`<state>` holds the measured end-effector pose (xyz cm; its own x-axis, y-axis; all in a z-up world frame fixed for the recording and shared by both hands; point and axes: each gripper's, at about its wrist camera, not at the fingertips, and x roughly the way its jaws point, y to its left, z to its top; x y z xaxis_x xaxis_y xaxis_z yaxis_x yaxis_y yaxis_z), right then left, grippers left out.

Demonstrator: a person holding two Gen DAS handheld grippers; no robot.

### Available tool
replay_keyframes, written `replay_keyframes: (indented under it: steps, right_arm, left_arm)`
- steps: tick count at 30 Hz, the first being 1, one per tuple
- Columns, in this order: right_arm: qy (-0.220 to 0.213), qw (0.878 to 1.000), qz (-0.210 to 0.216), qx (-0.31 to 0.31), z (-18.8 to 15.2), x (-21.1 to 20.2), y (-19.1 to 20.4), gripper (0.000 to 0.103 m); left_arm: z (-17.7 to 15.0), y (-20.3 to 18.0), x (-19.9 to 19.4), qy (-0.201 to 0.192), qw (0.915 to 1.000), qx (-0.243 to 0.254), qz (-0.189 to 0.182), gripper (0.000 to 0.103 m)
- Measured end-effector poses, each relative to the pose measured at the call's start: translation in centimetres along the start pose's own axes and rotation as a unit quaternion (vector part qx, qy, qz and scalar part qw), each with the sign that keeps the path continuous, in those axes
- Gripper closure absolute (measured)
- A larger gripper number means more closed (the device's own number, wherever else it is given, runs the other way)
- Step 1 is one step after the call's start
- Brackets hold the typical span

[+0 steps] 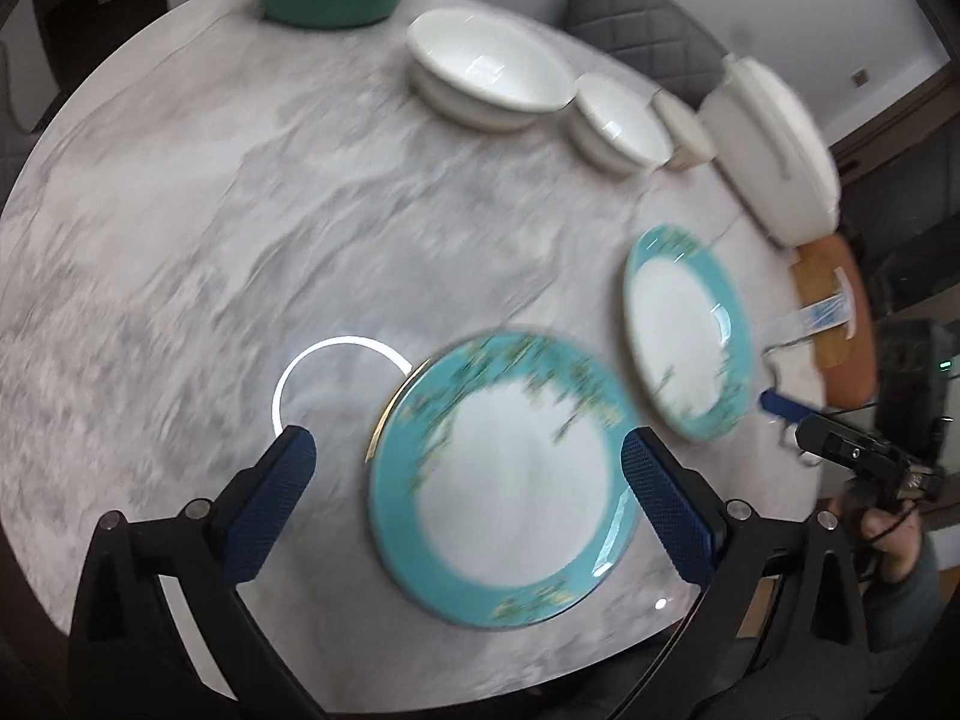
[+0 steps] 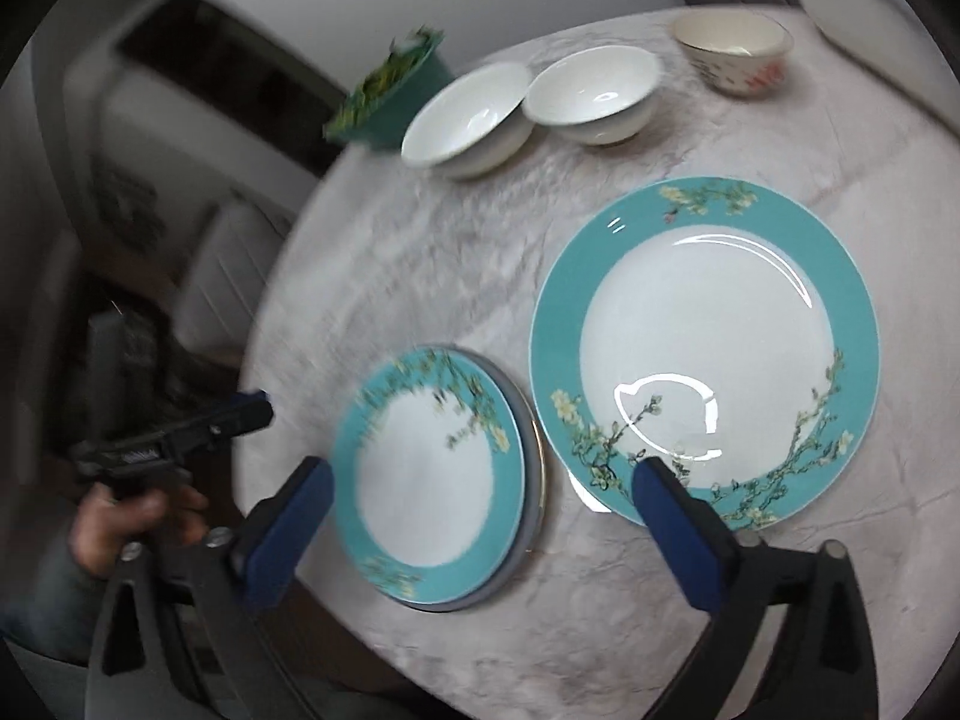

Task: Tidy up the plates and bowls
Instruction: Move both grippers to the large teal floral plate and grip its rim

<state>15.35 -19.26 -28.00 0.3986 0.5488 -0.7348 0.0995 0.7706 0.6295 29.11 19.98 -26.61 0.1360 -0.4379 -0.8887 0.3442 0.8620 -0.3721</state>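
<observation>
Left gripper (image 1: 468, 456) stands spread wide above the table (image 1: 180, 240), nothing between its pads; the small plate (image 1: 504, 480), teal-rimmed, lies flat below it near the table's near edge. The right wrist view shows at least one more plate edge under it, so it tops a short stack. Just beside it, to the right, lies the large plate (image 2: 708, 354) of the same pattern, flat and alone. Right gripper (image 2: 480, 486) is likewise spread, empty, hovering over the gap between the two. At the far side stand two white bowls (image 2: 528, 108) touching rim to rim, a patterned cup-like bowl (image 2: 735, 54) apart to their right, and a green bowl (image 2: 390, 102) of leaves at the left. Judgement: the plates are glazed ceramic, stiff, fairly heavy, slippery and breakable; they lie flush, so the only hold is the rim, one pad over and one under, best at the overhanging side nearest the table edge. Bowls offer an easier grip across the wall.
</observation>
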Motion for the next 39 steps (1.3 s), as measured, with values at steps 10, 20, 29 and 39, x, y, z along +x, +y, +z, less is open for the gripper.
replay_keyframes:
  steps: [10, 20, 29, 39]
  right_arm:
    - [-0.05, 0.995, -0.044, 0.075, 3.4, -6.4, -9.9, 0.0]
    - [0.011, 0.993, -0.05, 0.108, 3.8, -3.2, -16.2, 0.015]
    - [0.033, 0.993, -0.032, 0.107, 4.6, -1.5, -17.5, 0.023]
    - [0.057, 0.993, -0.025, 0.105, 4.2, -0.4, -17.1, 0.044]
  left_arm:
    - [7.6, -10.5, 6.4, 0.057, 0.9881, 0.143, -0.004, 0.0]
    - [9.9, -13.6, 16.0, 0.12, 0.9729, 0.195, 0.034, 0.0]
    - [9.7, -13.9, 19.2, 0.129, 0.9718, 0.193, 0.043, 0.001]
    - [8.6, -15.6, 22.3, 0.158, 0.9619, 0.219, 0.042, 0.057]
